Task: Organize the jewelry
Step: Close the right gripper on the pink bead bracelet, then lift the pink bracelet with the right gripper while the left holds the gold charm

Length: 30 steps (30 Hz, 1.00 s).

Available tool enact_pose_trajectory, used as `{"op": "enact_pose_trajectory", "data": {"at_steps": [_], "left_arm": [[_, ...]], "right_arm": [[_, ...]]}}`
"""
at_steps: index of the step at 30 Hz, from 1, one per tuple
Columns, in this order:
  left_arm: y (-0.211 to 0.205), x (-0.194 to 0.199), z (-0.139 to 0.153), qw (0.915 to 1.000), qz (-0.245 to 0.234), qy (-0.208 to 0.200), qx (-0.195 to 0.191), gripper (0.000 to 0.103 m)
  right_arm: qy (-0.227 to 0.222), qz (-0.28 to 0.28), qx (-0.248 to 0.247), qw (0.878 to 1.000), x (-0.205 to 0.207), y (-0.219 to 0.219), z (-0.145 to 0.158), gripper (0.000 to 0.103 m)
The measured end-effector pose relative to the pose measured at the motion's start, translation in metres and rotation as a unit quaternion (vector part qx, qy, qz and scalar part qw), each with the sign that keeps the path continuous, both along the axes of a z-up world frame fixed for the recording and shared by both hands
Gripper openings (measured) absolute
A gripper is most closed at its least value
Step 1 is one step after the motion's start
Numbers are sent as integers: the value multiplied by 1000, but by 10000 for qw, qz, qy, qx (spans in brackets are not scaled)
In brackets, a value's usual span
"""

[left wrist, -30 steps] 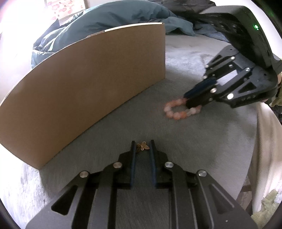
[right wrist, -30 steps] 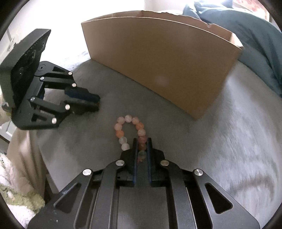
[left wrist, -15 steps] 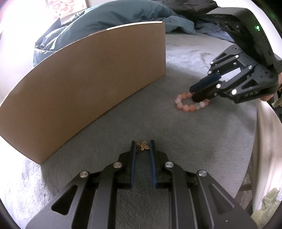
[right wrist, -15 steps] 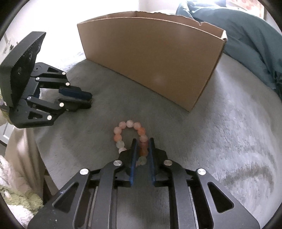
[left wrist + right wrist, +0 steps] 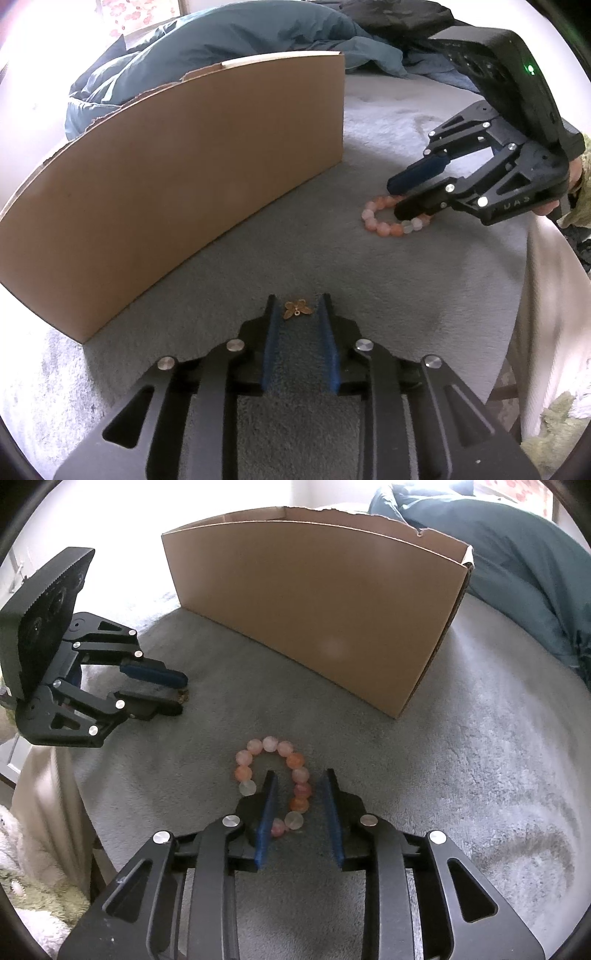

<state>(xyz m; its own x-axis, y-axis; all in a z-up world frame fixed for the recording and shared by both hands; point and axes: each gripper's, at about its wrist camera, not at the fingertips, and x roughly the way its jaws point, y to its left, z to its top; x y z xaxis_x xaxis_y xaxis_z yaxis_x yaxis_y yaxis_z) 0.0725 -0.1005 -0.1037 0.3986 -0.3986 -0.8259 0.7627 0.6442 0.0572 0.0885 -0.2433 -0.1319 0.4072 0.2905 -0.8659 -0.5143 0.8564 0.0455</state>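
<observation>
A small gold flower charm [image 5: 297, 309] lies on the grey blanket between the fingertips of my left gripper [image 5: 297, 301]. Its jaws are opening, and the pads stand just clear of the charm on both sides. A bracelet of pink and orange beads [image 5: 269, 743] lies flat on the blanket. My right gripper [image 5: 299, 775] straddles one side of it; these jaws are opening too, and neither pad presses on a bead. In the left wrist view the right gripper [image 5: 396, 199] sits over the bracelet [image 5: 382, 226]. The right wrist view shows the left gripper [image 5: 182, 696] low at the left.
A cardboard box [image 5: 184, 166] [image 5: 314, 609] stands open-topped just behind both grippers. A teal duvet [image 5: 240, 33] [image 5: 517, 554] is heaped beyond it. The grey blanket [image 5: 406, 295] ends at an edge with beige fabric [image 5: 546, 295] hanging down.
Both pairs of jaws have widened. The right gripper, shut on the bracelet before, has let go of it, and the beads now lie loose between its pads. The charm has not moved.
</observation>
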Motion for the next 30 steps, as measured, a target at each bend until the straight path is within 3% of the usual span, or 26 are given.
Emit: {"op": "enact_pose_trajectory", "data": {"at_steps": [30], "left_arm": [[-10, -3, -10, 9997, 25, -14, 256, 19]], "right_arm": [[-47, 87, -85, 9999, 1, 4, -9, 25]]}}
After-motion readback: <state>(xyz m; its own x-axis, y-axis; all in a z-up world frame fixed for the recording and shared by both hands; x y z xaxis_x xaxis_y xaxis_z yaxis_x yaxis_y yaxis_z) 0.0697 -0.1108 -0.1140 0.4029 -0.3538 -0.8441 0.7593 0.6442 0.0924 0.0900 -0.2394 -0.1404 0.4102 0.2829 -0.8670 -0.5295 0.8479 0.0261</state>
